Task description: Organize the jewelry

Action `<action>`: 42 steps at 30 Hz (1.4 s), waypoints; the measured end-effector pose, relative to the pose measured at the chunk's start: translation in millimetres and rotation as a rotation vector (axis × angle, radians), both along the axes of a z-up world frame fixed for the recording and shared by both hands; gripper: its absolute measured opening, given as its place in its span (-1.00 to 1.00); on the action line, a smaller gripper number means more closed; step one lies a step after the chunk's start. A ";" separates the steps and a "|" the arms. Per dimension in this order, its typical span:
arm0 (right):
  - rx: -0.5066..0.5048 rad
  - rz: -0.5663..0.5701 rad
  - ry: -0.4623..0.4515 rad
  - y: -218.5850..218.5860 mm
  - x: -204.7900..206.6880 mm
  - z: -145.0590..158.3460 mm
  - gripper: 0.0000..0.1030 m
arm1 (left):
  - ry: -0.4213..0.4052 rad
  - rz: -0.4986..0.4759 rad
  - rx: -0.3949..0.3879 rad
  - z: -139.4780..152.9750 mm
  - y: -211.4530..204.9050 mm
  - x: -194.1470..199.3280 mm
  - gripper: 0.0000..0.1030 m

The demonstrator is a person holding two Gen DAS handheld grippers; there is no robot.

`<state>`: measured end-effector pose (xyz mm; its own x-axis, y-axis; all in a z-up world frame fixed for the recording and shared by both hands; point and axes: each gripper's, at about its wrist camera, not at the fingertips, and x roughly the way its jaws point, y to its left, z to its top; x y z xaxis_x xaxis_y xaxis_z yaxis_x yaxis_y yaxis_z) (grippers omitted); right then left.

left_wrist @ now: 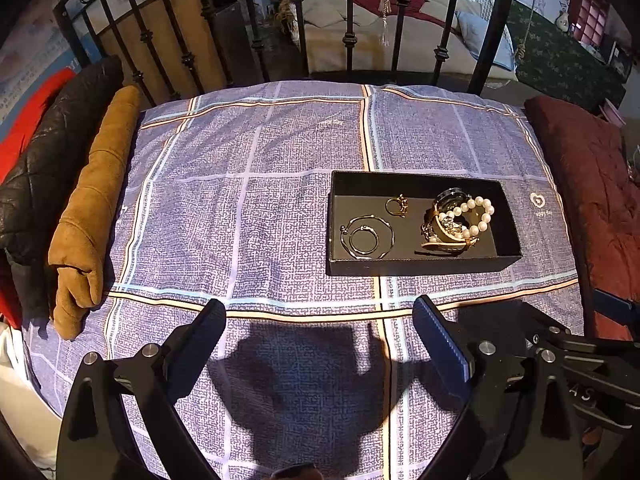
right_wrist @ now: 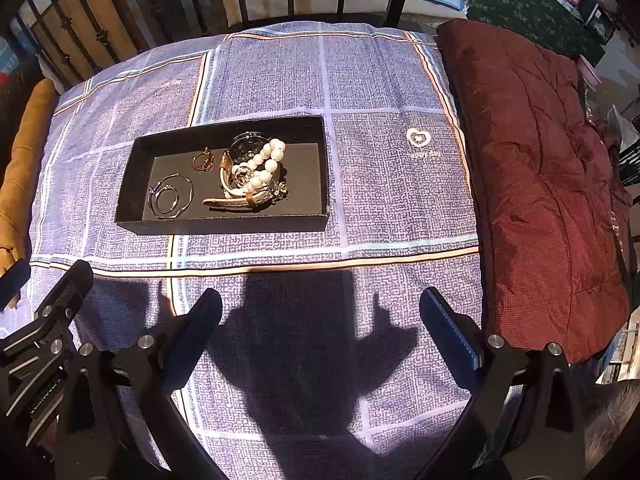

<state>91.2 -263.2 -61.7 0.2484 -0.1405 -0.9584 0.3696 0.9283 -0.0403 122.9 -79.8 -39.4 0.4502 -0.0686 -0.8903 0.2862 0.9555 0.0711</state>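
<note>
A black open box (left_wrist: 416, 266) (right_wrist: 224, 226) lies on the purple checked cloth. In it lie thin metal bangles (left_wrist: 367, 237) (right_wrist: 171, 197), a gold ring (left_wrist: 397, 205) (right_wrist: 202, 159), a pearl bracelet (left_wrist: 476, 210) (right_wrist: 269, 162) and a watch with a pale strap (left_wrist: 448, 240) (right_wrist: 236, 200), piled together. My left gripper (left_wrist: 320, 312) is open and empty, above the cloth in front of the box. My right gripper (right_wrist: 320, 304) is open and empty, in front of and right of the box.
The purple cloth (left_wrist: 248, 200) (right_wrist: 380, 92) covers the surface. A brown cushion (left_wrist: 92, 208) and a black quilted garment (left_wrist: 40, 168) lie at the left. A dark red quilt (right_wrist: 544, 184) (left_wrist: 588, 192) lies at the right. A black iron railing (left_wrist: 348, 20) stands behind.
</note>
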 end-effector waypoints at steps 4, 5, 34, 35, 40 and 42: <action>-0.001 0.001 0.001 0.1 0.0 0.0 0.89 | 0.008 0.000 -0.003 -1.0 0.0 0.5 0.79; -0.002 0.000 0.001 -0.2 -0.2 -0.2 0.89 | 0.012 0.000 -0.005 -1.4 0.1 0.7 0.79; -0.005 -0.017 0.000 -4.7 0.0 0.3 0.89 | 0.047 -0.052 -0.041 -7.0 -3.7 -2.1 0.88; -0.004 -0.017 0.000 -4.8 0.2 0.2 0.89 | 0.050 -0.047 -0.040 -7.2 -3.7 -1.4 0.88; -0.002 -0.015 -0.002 -4.3 0.6 0.3 0.89 | 0.046 -0.040 -0.033 -7.2 -2.9 -0.4 0.88; -0.002 -0.015 -0.002 -4.2 0.5 0.4 0.89 | 0.043 -0.039 -0.027 -7.4 -3.0 -0.5 0.88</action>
